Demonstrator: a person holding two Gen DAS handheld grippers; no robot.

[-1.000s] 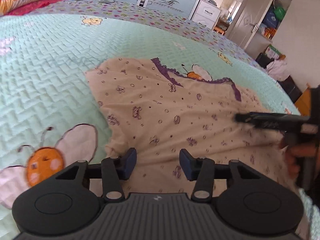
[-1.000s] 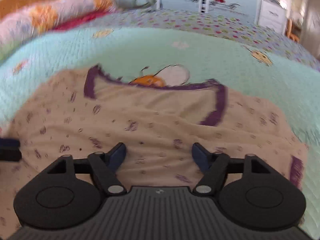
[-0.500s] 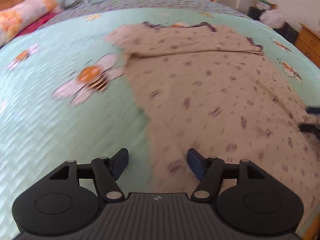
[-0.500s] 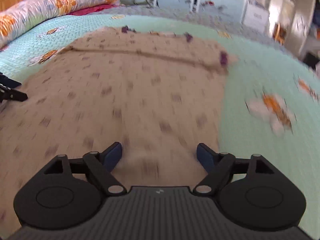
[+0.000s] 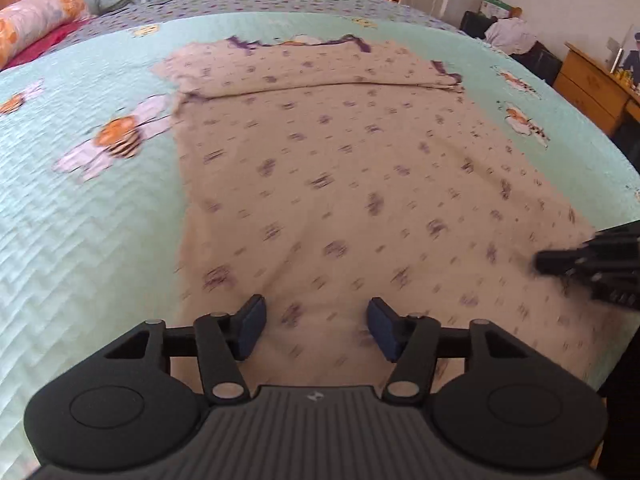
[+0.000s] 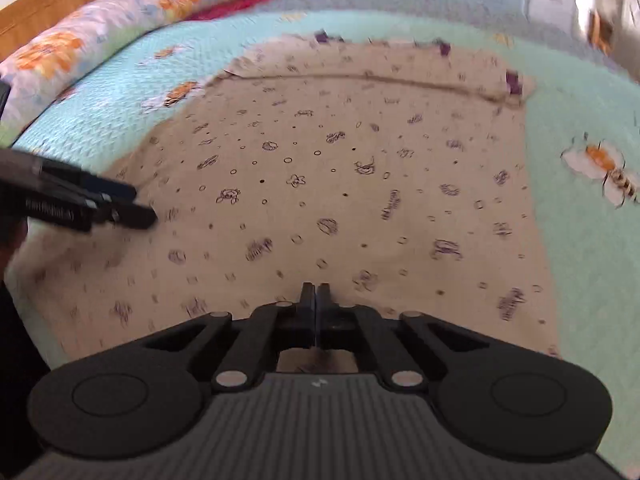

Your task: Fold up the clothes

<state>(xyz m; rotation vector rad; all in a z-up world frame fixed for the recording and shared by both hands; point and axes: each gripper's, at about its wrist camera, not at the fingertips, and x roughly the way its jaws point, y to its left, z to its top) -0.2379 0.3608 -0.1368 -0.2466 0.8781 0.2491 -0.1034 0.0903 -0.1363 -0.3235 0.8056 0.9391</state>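
A beige garment (image 5: pixel 340 168) with small purple prints and purple trim lies flat on the bed, its far part folded over along a crease. My left gripper (image 5: pixel 316 328) stands open over the garment's near left edge, with cloth lying between its blue pads (image 5: pixel 250 326). In the right wrist view the same garment (image 6: pixel 340 168) fills the middle. There my right gripper (image 6: pixel 315 312) is shut, its fingers pressed together on the near hem. The left gripper (image 6: pixel 120 204) shows at the left side of that view. The right gripper (image 5: pixel 580 260) enters the left wrist view from the right, low on the cloth.
The bed carries a mint quilted cover (image 5: pixel 80 220) with bee patterns. A floral pillow (image 6: pixel 120 28) lies at the head. A wooden dresser (image 5: pixel 592 84) and a pile of things stand beyond the bed's right side, cabinets at the back.
Both grippers have drawn back from the collar end to the near hem. The right gripper, open half a second ago, is now shut. The left gripper stays open.
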